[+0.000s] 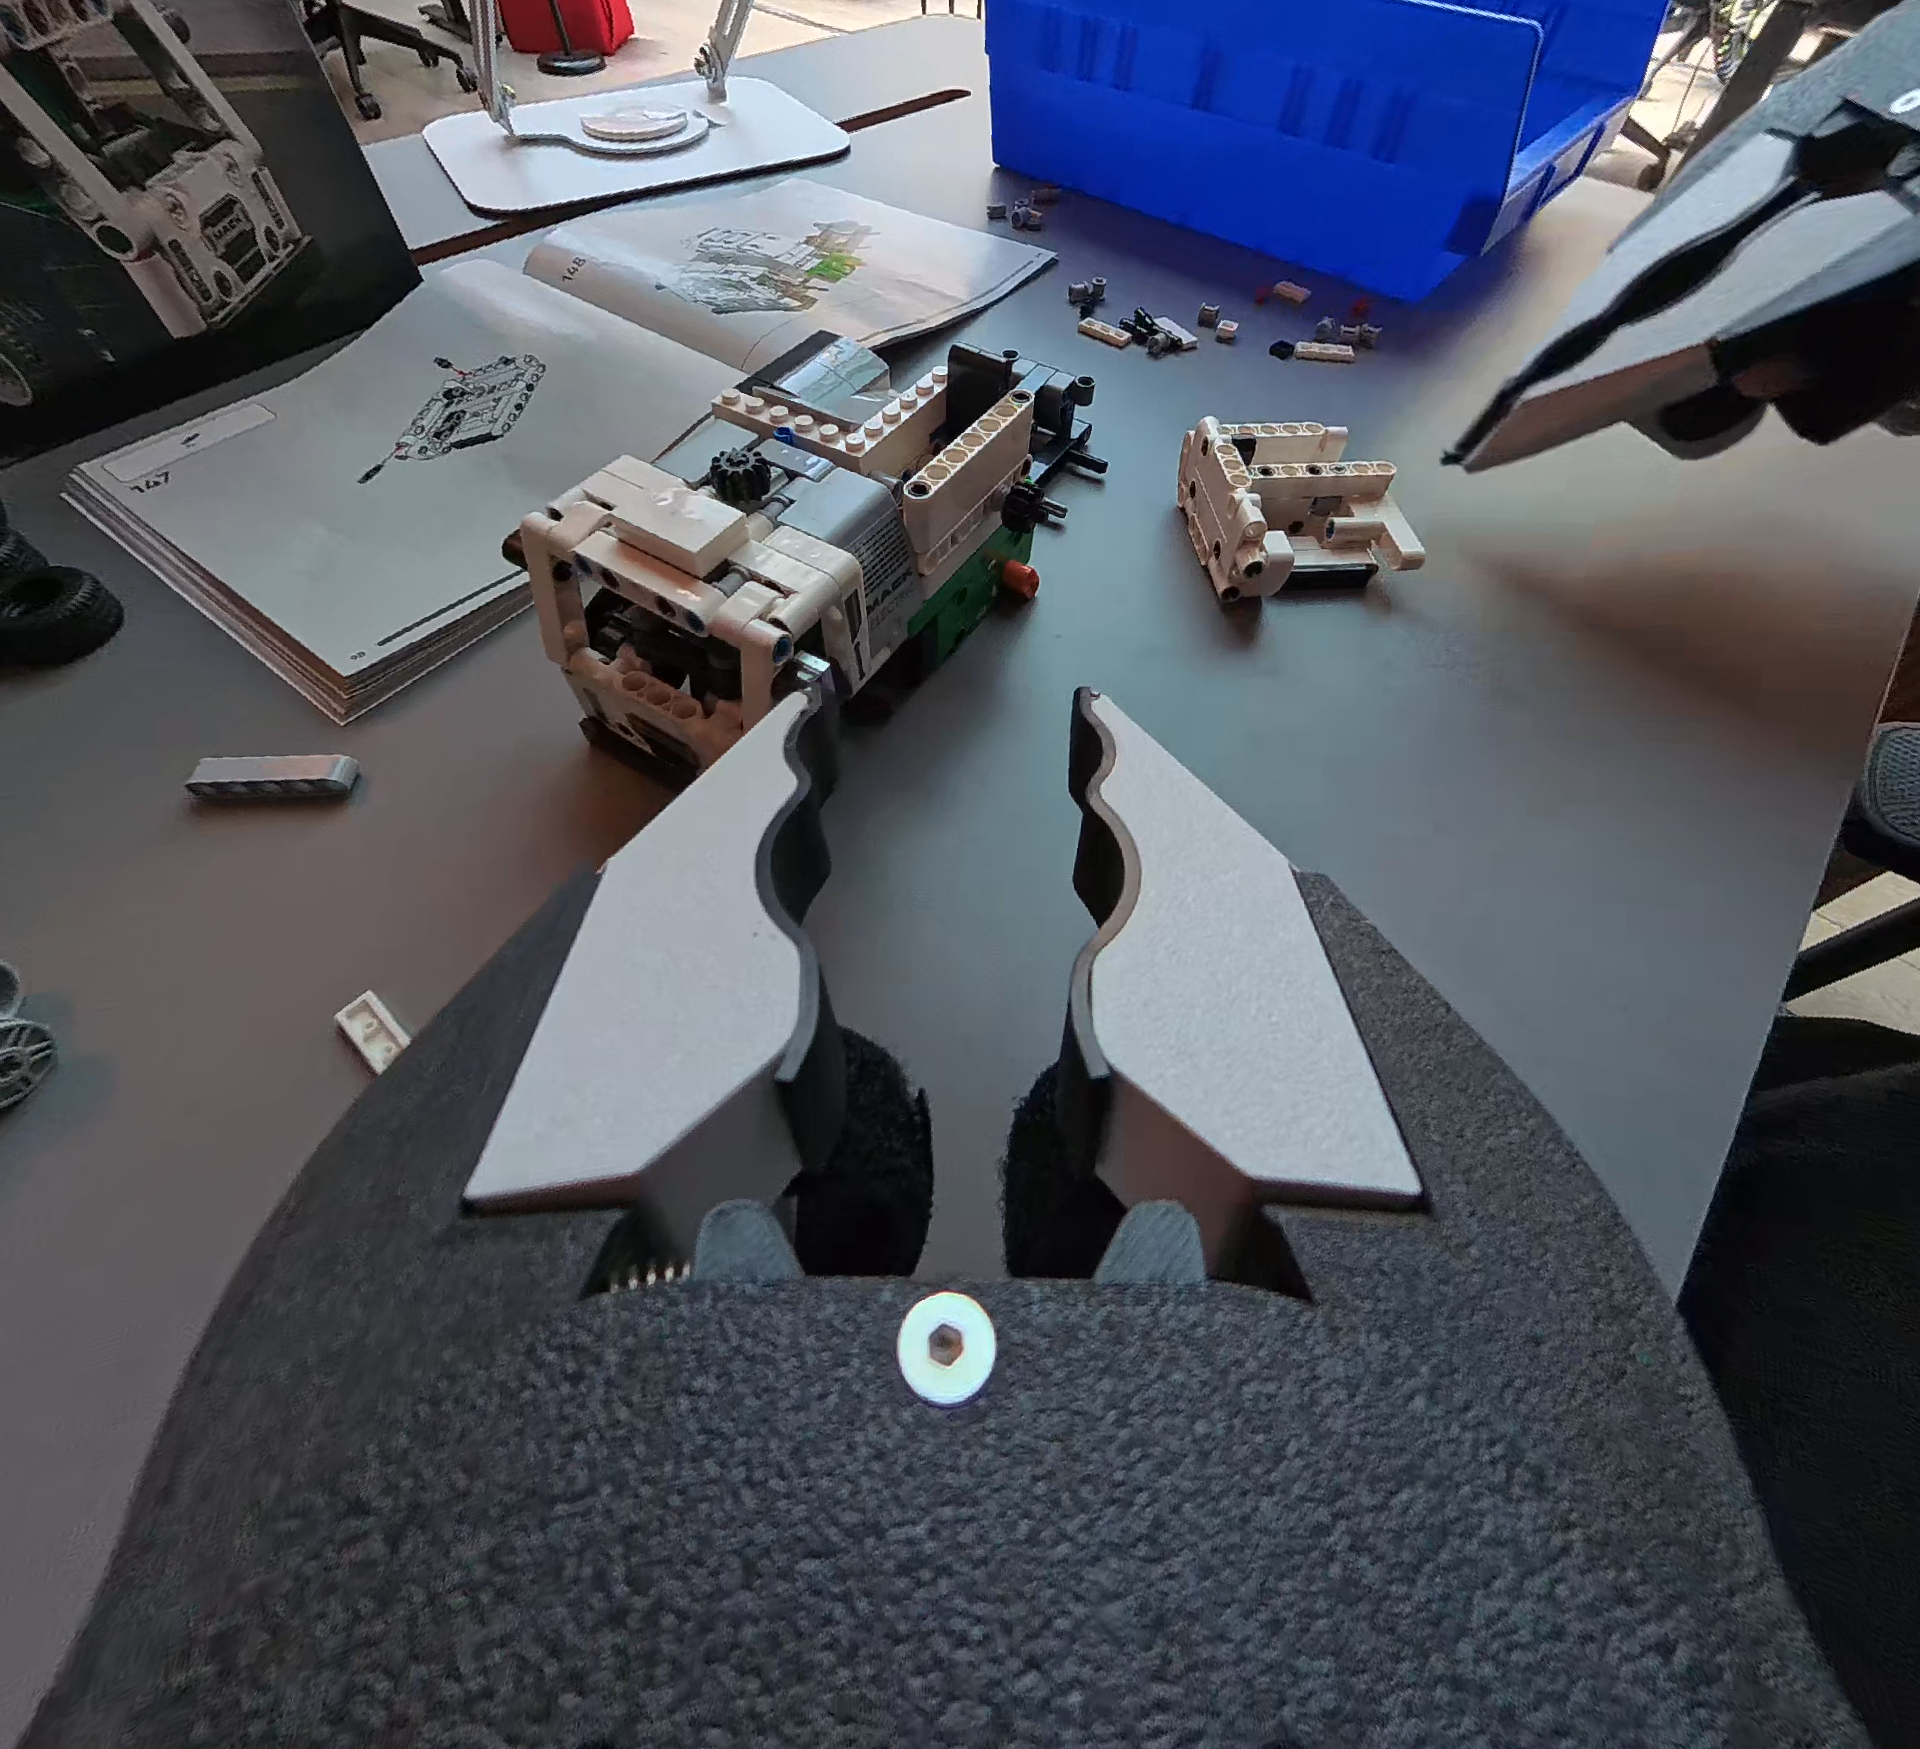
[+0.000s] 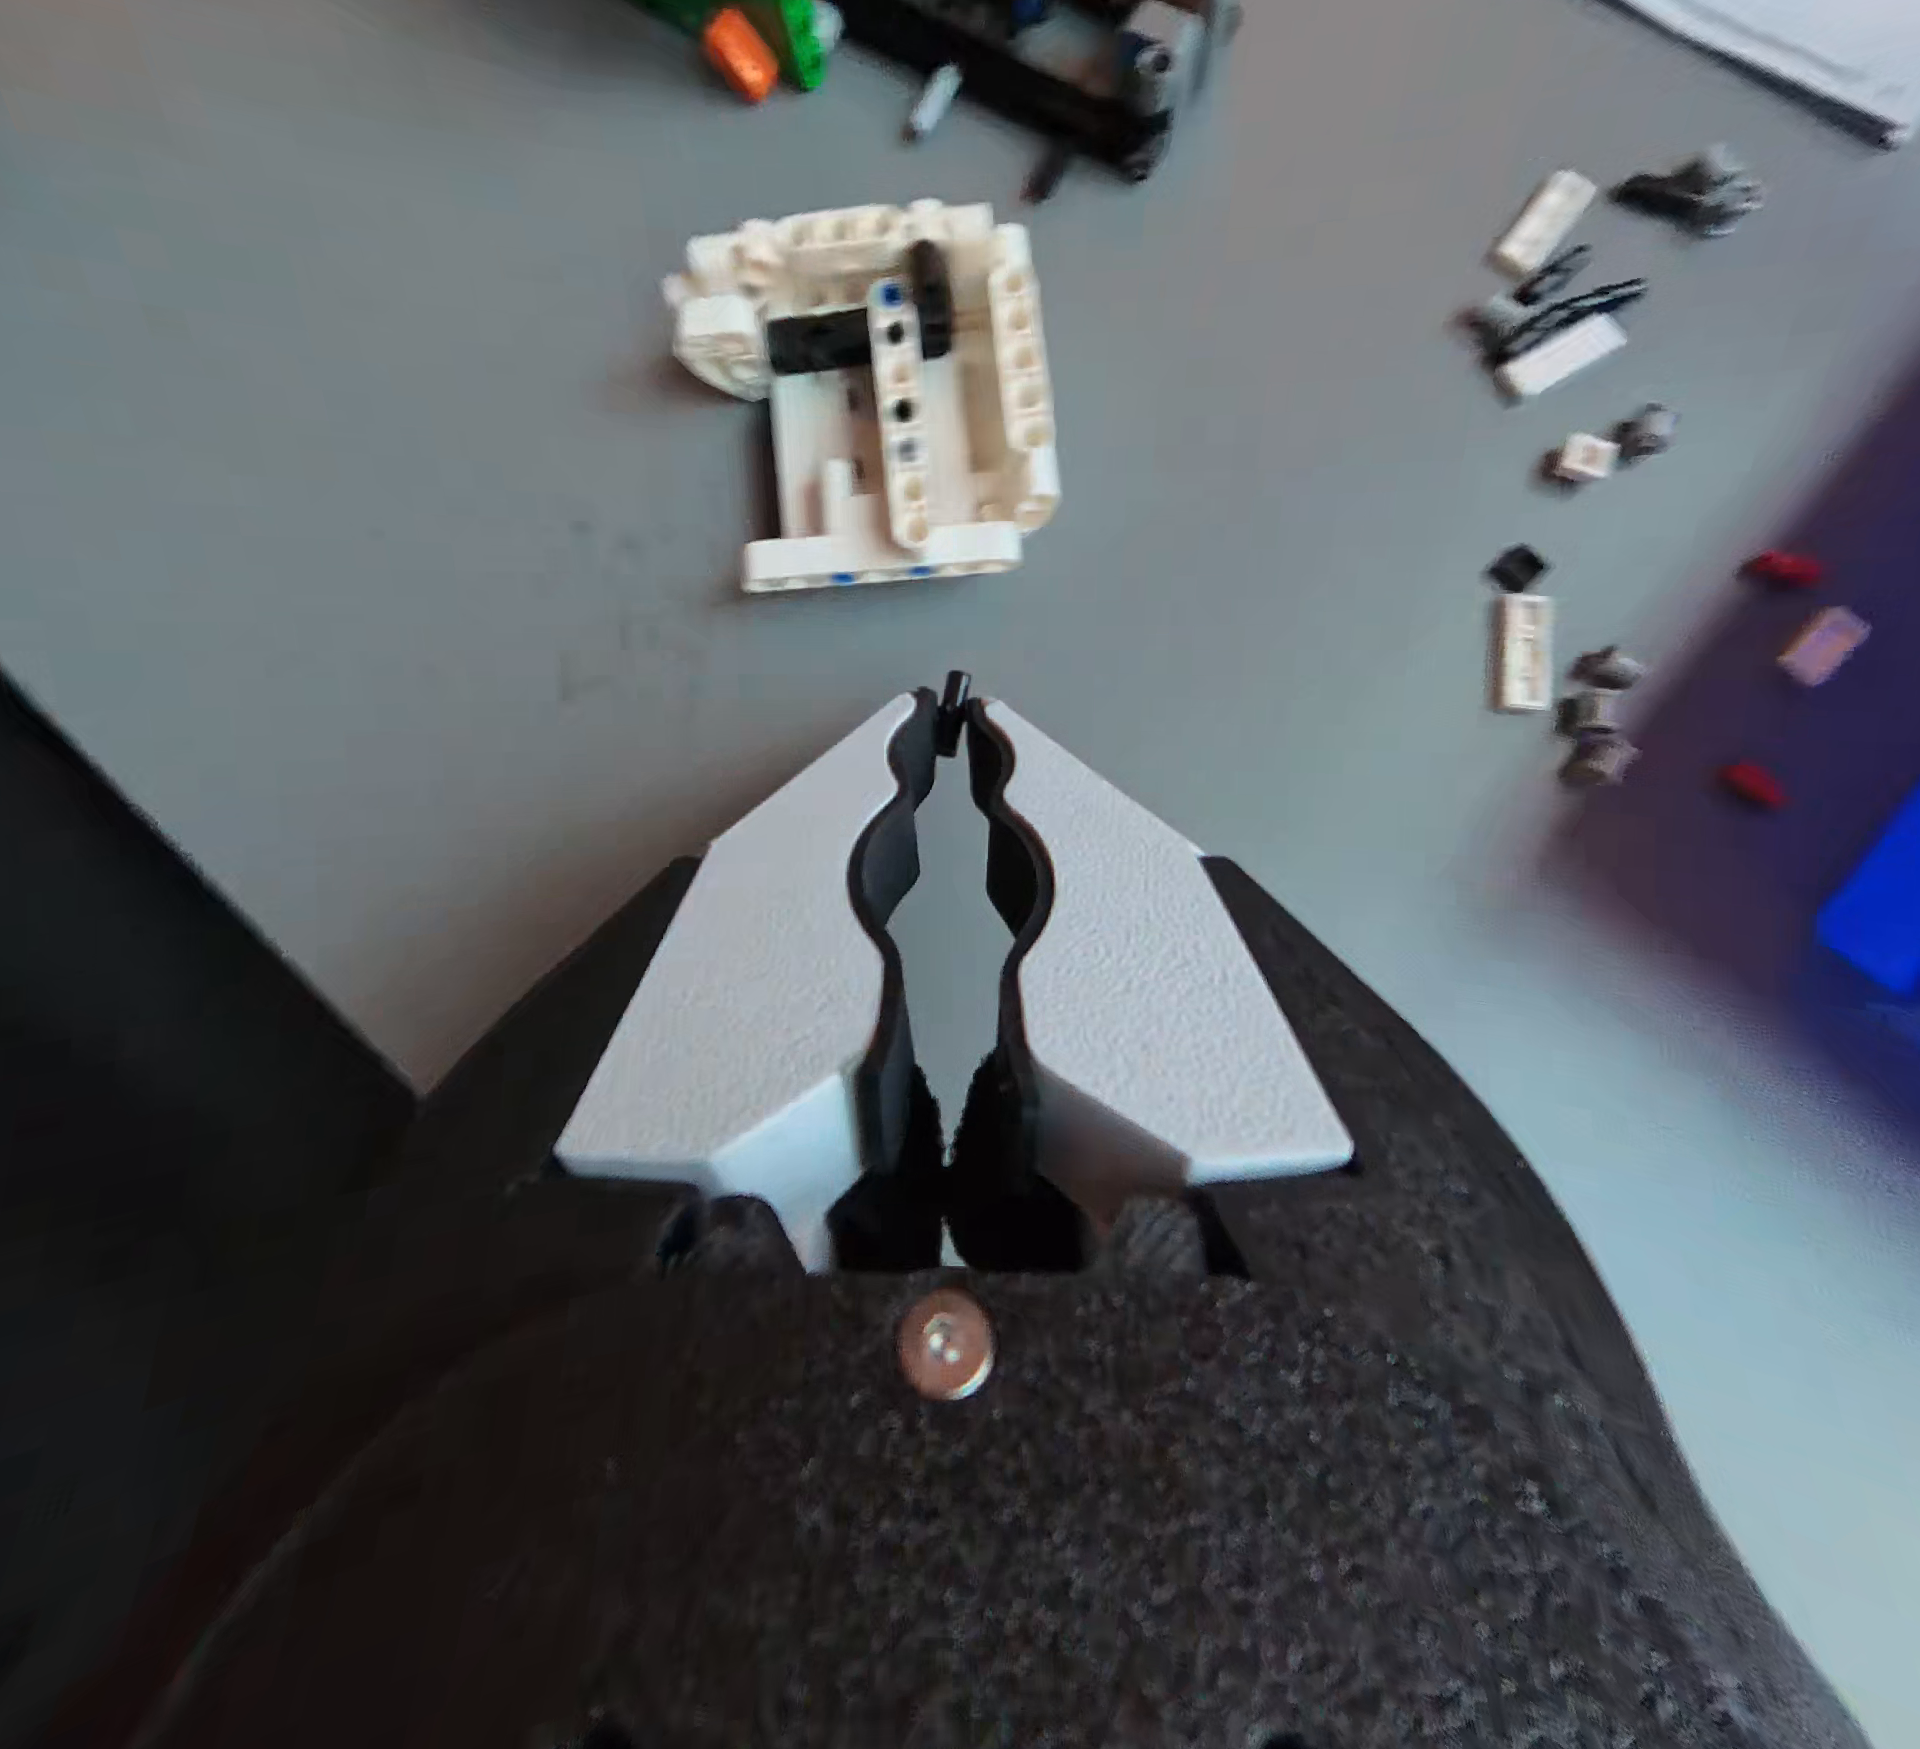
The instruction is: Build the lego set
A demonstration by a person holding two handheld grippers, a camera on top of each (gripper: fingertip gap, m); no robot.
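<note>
My left claw [image 1: 940, 712] hangs wide open and empty over the grey surface [image 1: 1351, 816], just beside the half-built truck [image 1: 790, 536]. My right claw [image 2: 951, 712] pinches a small black peg [image 2: 952, 707] at its tips, above the white frame [image 2: 883, 395]. Right view blurred: loose pieces [image 2: 1558, 473] hard to identify; blue bin [image 1: 1320, 68] cut off there.

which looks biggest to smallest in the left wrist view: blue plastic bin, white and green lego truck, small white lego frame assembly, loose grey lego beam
1. blue plastic bin
2. white and green lego truck, though nearer the camera
3. small white lego frame assembly
4. loose grey lego beam
</note>
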